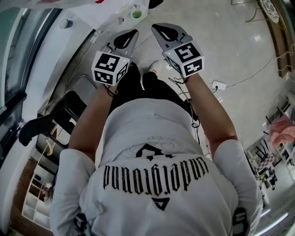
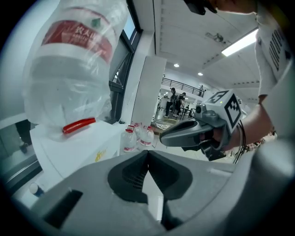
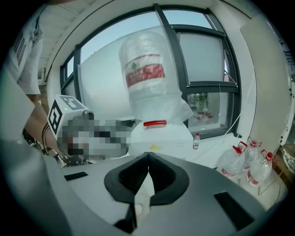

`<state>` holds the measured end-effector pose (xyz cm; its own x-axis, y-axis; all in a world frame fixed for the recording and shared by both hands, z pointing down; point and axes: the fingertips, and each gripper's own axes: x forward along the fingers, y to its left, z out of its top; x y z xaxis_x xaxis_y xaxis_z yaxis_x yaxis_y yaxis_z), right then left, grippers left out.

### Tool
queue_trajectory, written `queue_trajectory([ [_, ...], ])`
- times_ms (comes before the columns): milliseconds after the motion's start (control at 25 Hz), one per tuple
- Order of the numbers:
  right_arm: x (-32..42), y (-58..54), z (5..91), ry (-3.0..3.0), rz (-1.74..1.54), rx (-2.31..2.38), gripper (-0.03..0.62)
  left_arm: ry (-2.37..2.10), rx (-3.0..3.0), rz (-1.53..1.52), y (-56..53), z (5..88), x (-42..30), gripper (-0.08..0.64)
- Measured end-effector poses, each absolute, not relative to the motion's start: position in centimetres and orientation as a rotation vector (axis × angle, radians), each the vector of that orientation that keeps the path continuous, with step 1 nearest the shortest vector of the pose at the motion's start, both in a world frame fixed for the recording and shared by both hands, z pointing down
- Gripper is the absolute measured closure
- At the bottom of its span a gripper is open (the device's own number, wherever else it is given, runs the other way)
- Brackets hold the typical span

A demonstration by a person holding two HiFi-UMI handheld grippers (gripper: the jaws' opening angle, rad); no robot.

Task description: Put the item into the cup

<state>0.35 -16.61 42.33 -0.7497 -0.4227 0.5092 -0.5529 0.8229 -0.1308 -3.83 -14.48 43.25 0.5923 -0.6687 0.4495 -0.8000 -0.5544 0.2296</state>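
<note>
Both grippers are held up in the air in front of the person's chest, side by side, with nothing between their jaws. My left gripper [image 1: 132, 32] is shut, its jaws meeting at the tip [image 2: 147, 152]. My right gripper [image 1: 155, 26] is also shut, its jaws closed together [image 3: 148, 154], and it shows from the side [image 2: 163, 138] in the left gripper view. A small green-and-white cup-like object [image 1: 136, 13] sits on a white surface beyond the gripper tips. I cannot make out any item for it.
A water dispenser with an upturned, plastic-wrapped bottle [image 3: 147, 73] [image 2: 73, 69] stands by the window. Large water bottles [image 3: 246, 163] [image 2: 137, 137] stand on the floor. A black chair [image 1: 46, 122] is at the left, a power strip [image 1: 216, 85] on the floor at the right.
</note>
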Motion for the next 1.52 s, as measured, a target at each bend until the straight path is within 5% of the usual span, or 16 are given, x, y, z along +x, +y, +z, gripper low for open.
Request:
queue_trajectory([
  [920,6.8,-11.2,25.2,-2.720,0.170,0.761,0.577,-1.305,2.654,0.223,-9.5,25.8,-4.1,0.545],
  [1520,8.7,-8.7,22.8,-2.803,0.177,0.696,0.577,-1.417,2.616,0.214,-6.5,22.3,-3.3,0.545],
])
